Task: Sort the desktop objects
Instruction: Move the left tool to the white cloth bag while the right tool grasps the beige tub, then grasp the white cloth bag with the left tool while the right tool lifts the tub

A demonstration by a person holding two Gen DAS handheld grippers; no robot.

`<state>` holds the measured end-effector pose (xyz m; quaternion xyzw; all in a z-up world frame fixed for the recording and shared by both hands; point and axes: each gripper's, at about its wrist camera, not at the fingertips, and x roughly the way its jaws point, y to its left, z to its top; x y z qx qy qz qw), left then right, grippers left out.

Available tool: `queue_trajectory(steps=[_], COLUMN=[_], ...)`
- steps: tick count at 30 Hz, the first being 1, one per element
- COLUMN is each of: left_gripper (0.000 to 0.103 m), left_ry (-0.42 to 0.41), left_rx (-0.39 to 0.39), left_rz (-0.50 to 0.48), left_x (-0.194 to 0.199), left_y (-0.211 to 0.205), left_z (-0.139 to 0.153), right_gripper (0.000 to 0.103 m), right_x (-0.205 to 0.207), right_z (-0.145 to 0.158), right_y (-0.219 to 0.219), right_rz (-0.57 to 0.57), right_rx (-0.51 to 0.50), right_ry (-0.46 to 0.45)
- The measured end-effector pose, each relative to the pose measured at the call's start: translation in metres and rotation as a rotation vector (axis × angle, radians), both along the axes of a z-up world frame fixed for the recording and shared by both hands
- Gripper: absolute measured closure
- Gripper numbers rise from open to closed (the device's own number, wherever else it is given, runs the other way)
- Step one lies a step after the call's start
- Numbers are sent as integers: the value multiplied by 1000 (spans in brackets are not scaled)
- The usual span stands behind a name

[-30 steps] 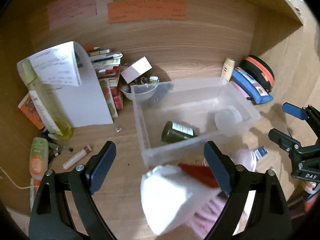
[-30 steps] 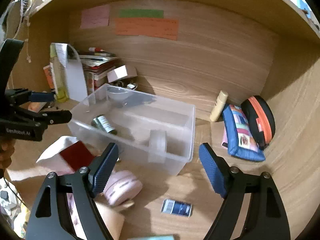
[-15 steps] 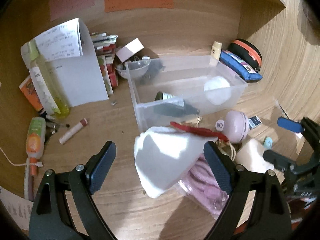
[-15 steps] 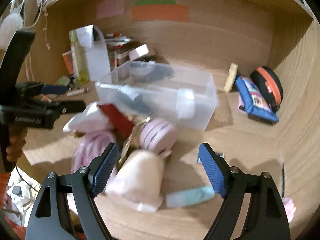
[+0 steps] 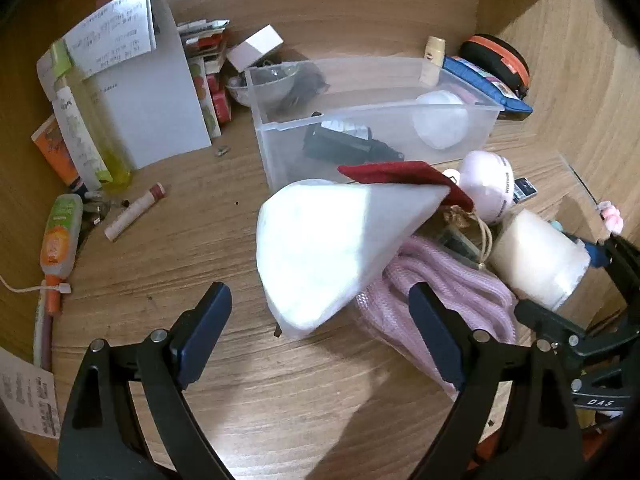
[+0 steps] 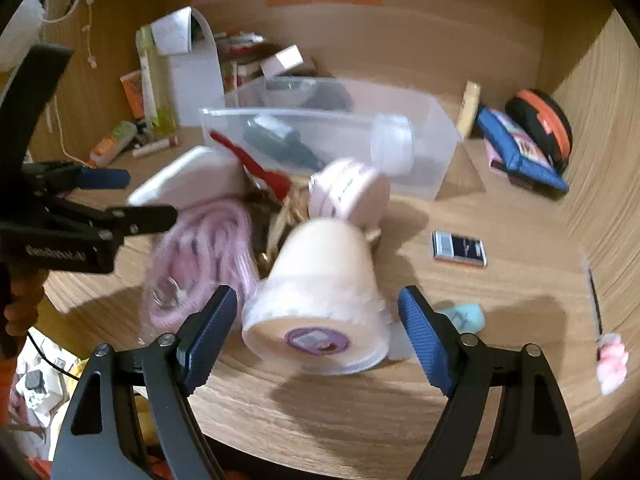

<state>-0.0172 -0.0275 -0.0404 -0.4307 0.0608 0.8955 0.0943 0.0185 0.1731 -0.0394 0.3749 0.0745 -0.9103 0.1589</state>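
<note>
A clear plastic bin (image 5: 376,116) (image 6: 436,152) stands mid-desk with a dark bottle (image 5: 344,142) and a white round lid (image 5: 440,120) inside. In front of it lies a pile: a white pouch (image 5: 328,256) with a red flap, a pink coiled cord (image 5: 436,288) (image 6: 200,256), a pale pink round case (image 5: 486,184) (image 6: 348,196) and a cream cup on its side (image 5: 540,264) (image 6: 320,304). My left gripper (image 5: 320,336) is open, just short of the white pouch. My right gripper (image 6: 316,332) is open, its fingers either side of the cup's base.
A folded paper stand (image 5: 152,92), a yellow bottle (image 5: 92,132), tubes (image 5: 60,232) and a lip balm (image 5: 134,212) sit at the left. A blue pencil case (image 6: 520,152), an orange-black case (image 6: 540,128), a small card (image 6: 460,248) and a mint item (image 6: 460,316) lie at the right.
Both grippers have pulled back from the bin toward the desk's front edge. The pile now lies close before them, and the cup's base sits between my right fingers.
</note>
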Motion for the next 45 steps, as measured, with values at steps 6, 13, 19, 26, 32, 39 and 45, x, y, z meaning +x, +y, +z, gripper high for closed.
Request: queue_trajectory(steps=[6, 13, 19, 26, 32, 39, 45], left_gripper=[9, 6, 8, 40, 52, 53, 53], left_ry=[-46, -103, -52, -28, -25, 51, 125], left_rx=[17, 82, 107, 113, 127, 175, 217], left_rz=[-2, 27, 58, 6, -27, -44, -58], left_x=[-23, -51, -53, -50, -51, -34, -23], left_y=[6, 5, -4, -7, -12, -19, -22], left_z=[-7, -17, -13, -9, -3, 27, 62], right_gripper=[22, 24, 35, 35, 35, 35, 35], right_x=[-5, -4, -9, -11, -18, -25, -35], right_z=[-9, -13, -10, 13, 19, 43, 64], right_y=[21, 15, 19, 23, 28, 39, 44], right_rz=[-39, -49, -27, -21, -26, -31, -20], right_rx=[-59, -36, -80, -65, -81, -128, -158], right_ry=[-46, -10, -32, 50, 49, 76, 103])
